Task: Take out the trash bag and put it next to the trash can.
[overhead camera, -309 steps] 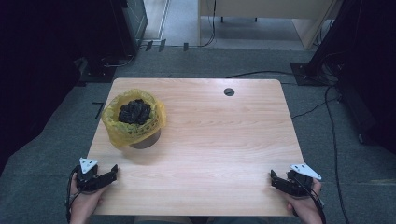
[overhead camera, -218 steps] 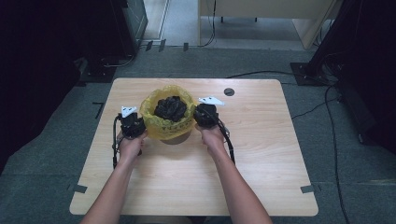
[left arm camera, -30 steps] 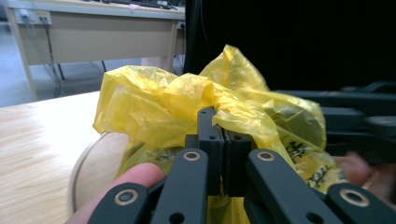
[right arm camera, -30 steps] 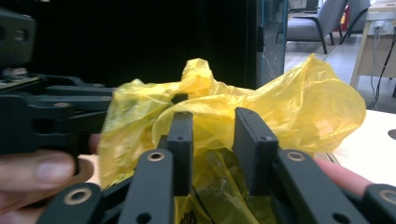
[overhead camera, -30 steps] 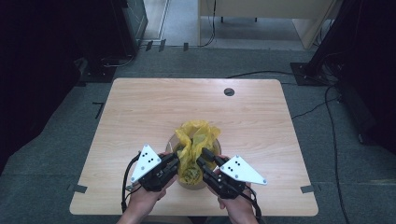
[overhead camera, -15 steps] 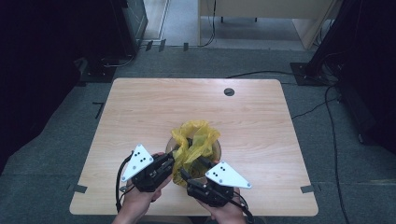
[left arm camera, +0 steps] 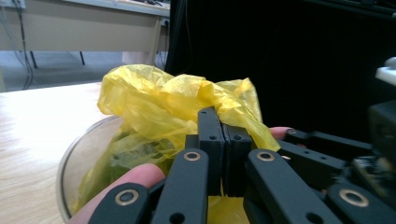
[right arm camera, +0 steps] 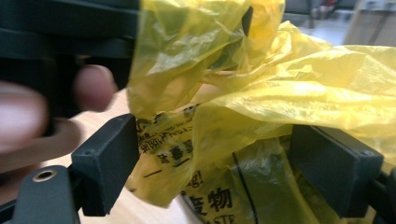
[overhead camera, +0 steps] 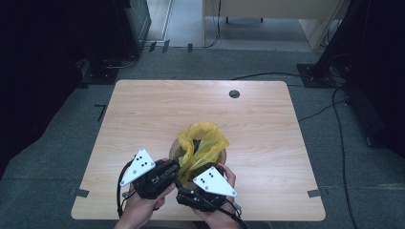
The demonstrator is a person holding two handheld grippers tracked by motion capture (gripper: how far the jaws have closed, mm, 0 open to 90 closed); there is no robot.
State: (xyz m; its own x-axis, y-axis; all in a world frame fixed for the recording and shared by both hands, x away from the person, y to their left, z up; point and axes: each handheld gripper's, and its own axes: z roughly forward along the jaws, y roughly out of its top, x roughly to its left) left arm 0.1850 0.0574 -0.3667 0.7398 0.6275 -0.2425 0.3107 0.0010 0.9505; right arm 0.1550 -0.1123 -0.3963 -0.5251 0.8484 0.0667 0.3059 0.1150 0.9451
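Item: thin yellow plastic bag (overhead camera: 201, 143) printed with black characters, lining a round clear-walled bin (left arm camera: 77, 161); its top is gathered into a crumpled bunch that stands above the bin's rim. Location: on the pale wood-grain desk (overhead camera: 143, 109), toward the near edge and about midway across, between the person's two hands. Left claw (overhead camera: 175, 168): black, with a grey three-cornered plate on top, held in the left hand (overhead camera: 139, 206) at the bin's near left side; in the left gripper view its two jaws stand pressed together with a fold of the yellow film caught between them, and a fingertip (left arm camera: 135, 176) shows beside the jaws against the bin wall. Right claw (overhead camera: 184, 187): black, likewise plated, held in the right hand (overhead camera: 217, 210) at the bin's near right side, close against the left claw; its jaws have just been opening and now stand wide apart. In the right gripper view the bag's film hangs in the gap between them and brushes against the inner faces, but the pads do not press on it. Other fittings: a small round dark grommet hole (overhead camera: 234, 94) in the desk near its far edge, well apart from the bin; grey carpeted floor (overhead camera: 334, 157) around the desk, with black cables trailing across it at the right.
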